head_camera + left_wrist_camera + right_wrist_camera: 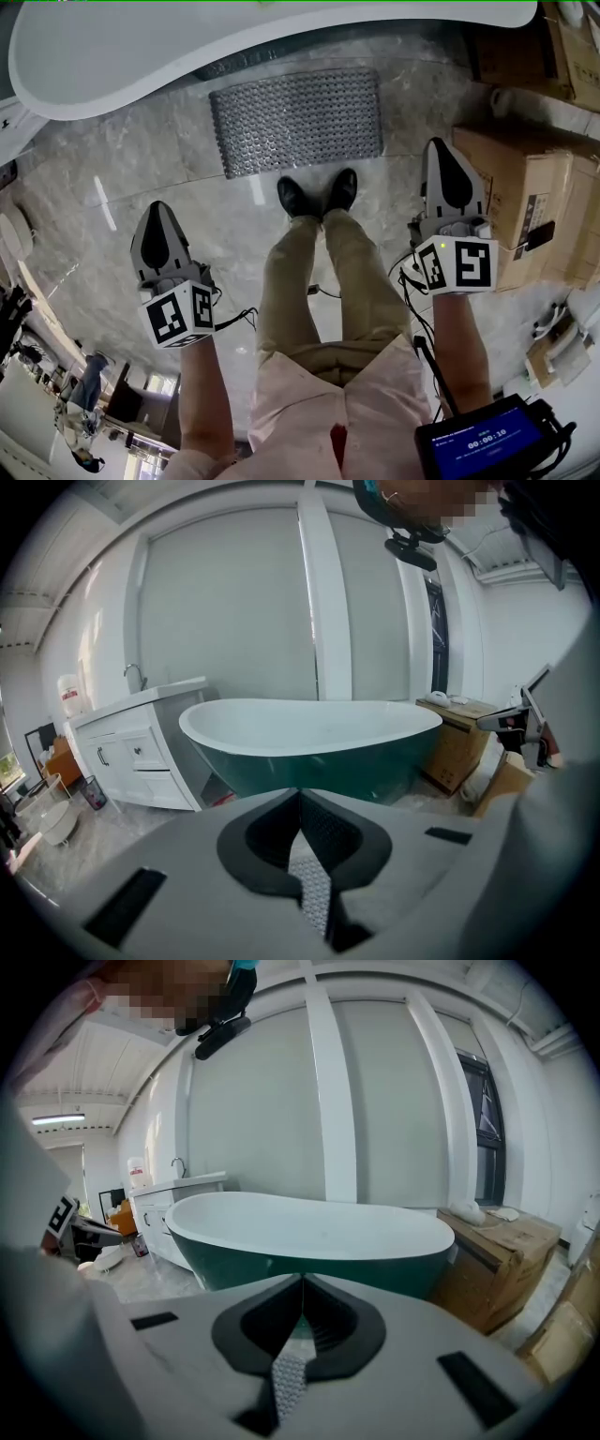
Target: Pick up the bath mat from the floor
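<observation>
The grey, nubbed bath mat (pixel 298 120) lies flat on the marble floor in the head view, just in front of the bathtub (pixel 187 47) and ahead of the person's black shoes (pixel 319 195). My left gripper (pixel 157 208) hangs over the floor to the near left of the mat, well apart from it. My right gripper (pixel 441 142) is off the mat's right edge, beside a cardboard box. Both are shut with nothing held; in the left gripper view (pixel 300 794) and the right gripper view (pixel 302 1281) the jaws meet at the tips, pointing at the tub.
Cardboard boxes (pixel 525 206) crowd the right side, close to my right gripper. A white vanity cabinet (pixel 131 752) stands left of the green-sided tub (pixel 309 738). A screen device (pixel 478 441) hangs at the person's right hip. Bare floor lies between mat and left gripper.
</observation>
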The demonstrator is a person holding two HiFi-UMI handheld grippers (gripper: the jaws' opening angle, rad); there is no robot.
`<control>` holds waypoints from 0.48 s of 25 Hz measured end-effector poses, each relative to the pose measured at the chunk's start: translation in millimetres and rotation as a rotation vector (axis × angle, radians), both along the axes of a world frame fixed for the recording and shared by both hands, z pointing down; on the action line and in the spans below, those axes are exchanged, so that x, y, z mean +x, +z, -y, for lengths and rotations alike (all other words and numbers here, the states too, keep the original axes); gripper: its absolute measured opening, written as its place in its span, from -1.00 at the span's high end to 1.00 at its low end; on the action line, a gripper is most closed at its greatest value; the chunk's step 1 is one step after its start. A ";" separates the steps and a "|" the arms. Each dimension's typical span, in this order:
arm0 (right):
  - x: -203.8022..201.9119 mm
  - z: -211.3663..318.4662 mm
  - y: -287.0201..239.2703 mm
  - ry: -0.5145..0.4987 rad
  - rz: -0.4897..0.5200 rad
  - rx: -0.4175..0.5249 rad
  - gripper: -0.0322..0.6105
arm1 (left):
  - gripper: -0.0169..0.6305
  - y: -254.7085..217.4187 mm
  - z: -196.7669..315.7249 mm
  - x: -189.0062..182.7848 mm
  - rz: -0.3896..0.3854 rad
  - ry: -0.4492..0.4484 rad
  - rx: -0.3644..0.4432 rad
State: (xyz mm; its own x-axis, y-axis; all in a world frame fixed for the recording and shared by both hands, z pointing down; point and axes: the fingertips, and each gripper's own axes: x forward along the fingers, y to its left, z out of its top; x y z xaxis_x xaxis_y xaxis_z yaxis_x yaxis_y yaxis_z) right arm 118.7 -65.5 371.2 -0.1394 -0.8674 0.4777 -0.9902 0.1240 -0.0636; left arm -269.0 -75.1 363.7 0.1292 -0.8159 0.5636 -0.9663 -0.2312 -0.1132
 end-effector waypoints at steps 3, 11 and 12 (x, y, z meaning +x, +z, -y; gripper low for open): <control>1.3 -8.2 19.5 0.009 -0.009 -0.010 0.85 | 0.87 18.5 -3.8 -8.0 0.002 -0.003 -0.006; 8.0 -36.4 85.9 0.029 -0.018 -0.066 0.85 | 0.87 79.5 -17.8 -31.6 0.038 -0.024 -0.045; 10.8 -39.2 94.8 0.036 -0.021 -0.072 0.85 | 0.87 86.7 -18.2 -33.3 0.039 -0.027 -0.046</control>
